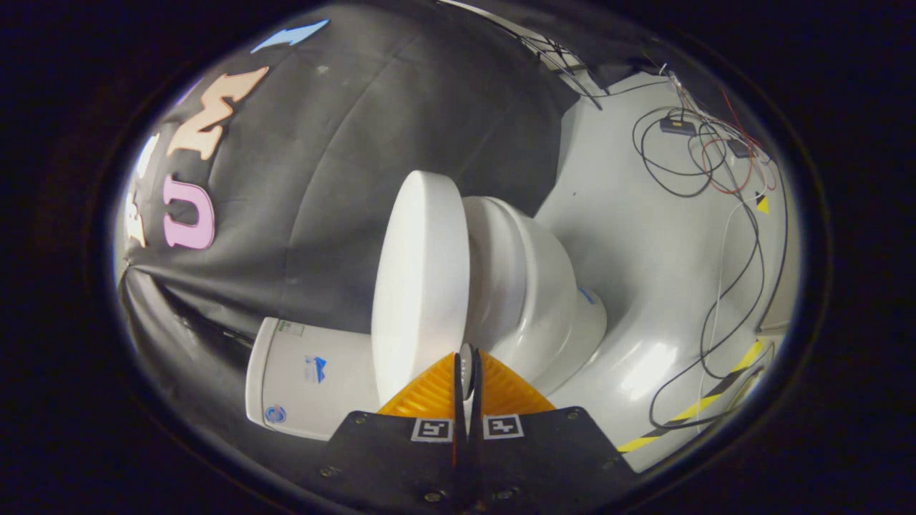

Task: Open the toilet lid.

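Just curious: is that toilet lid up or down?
Partly up: the round white toilet lid stands apart from the white bowl, edge pinched in the orange claw.

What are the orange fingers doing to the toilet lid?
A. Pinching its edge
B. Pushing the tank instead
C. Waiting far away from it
A: the fingers are closed on the rim of the white toilet lid, whose thin edge sits squeezed between them, and the lid is already swung up off the bowl.

Passage ahead is blocked by the toilet lid [418,286] and bowl [533,300]; open floor [644,236] is crossed by loose cables [723,300].
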`<act>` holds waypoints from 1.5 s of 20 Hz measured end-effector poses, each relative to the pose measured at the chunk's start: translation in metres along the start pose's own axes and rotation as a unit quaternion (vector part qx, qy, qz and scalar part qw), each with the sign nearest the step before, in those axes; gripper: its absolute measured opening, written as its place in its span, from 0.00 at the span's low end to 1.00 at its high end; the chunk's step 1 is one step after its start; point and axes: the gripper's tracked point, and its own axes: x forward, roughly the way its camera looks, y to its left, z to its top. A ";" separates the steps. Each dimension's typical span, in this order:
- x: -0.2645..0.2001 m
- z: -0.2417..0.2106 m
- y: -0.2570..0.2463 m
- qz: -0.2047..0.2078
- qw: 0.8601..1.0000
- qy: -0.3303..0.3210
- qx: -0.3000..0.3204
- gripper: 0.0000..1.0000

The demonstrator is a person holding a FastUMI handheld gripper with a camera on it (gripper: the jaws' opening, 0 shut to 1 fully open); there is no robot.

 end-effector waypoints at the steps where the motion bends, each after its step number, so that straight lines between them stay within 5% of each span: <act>1: -0.003 0.000 0.004 0.003 1.000 -0.004 0.006 0.01; 11: -0.022 -0.010 0.033 -0.030 0.998 0.023 -0.043 0.01; 22: -0.034 -0.011 0.073 -0.012 0.994 0.006 -0.110 0.01; 30: -0.042 -0.014 0.098 0.013 0.996 -0.001 -0.085 0.01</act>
